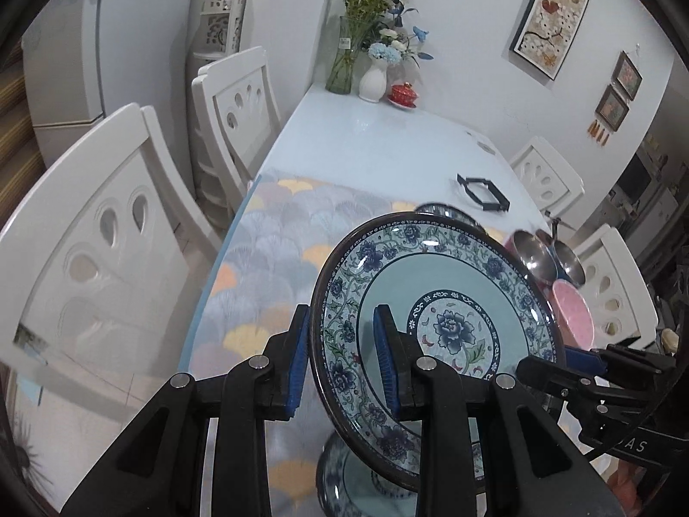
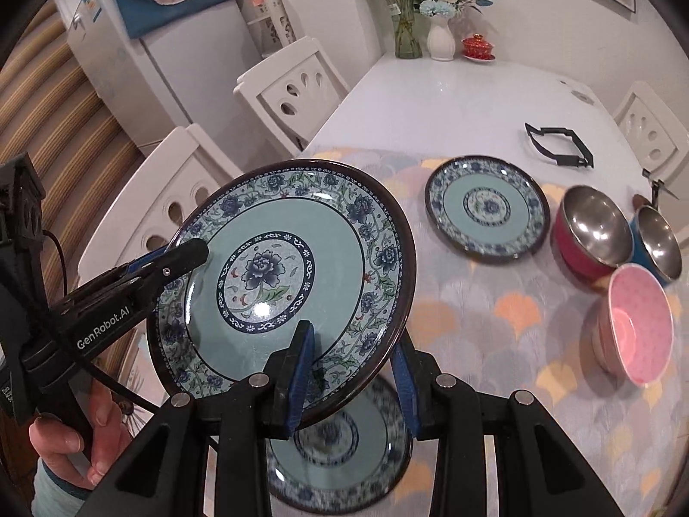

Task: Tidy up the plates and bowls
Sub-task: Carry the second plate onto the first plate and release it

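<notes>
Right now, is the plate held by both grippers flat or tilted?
Tilted. The held plate is lifted, its face turned toward the cameras, above another plate lying flat on the table.

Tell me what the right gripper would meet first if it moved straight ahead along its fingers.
The right gripper already straddles the raised floral plate, so that plate's rim comes first. Beyond it probably lies the patterned tablecloth; depth is unclear.

The left gripper (image 1: 344, 362) and right gripper (image 2: 353, 383) are both reaching forward, their blue-padded jaws standing partly apart astride something thin. A bare hand (image 2: 82, 443) at the near left is gripping the left gripper's handle.
</notes>
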The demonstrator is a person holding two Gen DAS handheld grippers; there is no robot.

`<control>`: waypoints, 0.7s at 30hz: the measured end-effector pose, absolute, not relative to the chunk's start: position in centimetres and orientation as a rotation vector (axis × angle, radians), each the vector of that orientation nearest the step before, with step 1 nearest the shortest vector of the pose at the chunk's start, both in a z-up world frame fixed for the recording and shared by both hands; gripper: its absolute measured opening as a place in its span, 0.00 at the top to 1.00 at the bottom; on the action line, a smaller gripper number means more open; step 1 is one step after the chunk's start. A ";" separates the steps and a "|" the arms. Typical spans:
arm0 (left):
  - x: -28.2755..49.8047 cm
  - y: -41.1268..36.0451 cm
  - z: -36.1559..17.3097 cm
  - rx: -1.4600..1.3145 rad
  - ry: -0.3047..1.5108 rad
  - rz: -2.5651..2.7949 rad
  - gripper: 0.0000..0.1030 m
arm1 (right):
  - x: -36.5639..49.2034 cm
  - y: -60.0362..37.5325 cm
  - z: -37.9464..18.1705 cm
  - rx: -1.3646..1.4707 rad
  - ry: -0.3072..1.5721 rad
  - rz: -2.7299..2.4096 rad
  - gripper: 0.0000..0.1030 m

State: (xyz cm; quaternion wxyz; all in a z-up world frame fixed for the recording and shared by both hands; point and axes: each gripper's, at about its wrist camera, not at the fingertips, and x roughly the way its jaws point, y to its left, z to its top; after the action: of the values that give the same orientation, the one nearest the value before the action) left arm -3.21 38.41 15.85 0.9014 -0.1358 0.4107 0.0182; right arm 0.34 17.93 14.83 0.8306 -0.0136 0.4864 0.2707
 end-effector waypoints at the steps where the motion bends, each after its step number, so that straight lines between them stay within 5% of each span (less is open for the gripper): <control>1: -3.6 38.2 15.6 -0.279 0.854 0.036 0.75 | -0.2 17.8 14.7 -0.037 1.030 0.572 0.67; 21: -9.5 34.3 9.5 -0.235 1.029 0.007 0.75 | -6.2 15.7 8.4 -0.173 1.162 0.563 0.65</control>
State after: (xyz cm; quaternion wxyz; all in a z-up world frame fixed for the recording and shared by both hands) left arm -9.53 34.32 9.45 0.8639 -0.1120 0.4910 0.0035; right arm -6.20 15.71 8.45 0.7951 -0.0805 0.5409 0.2622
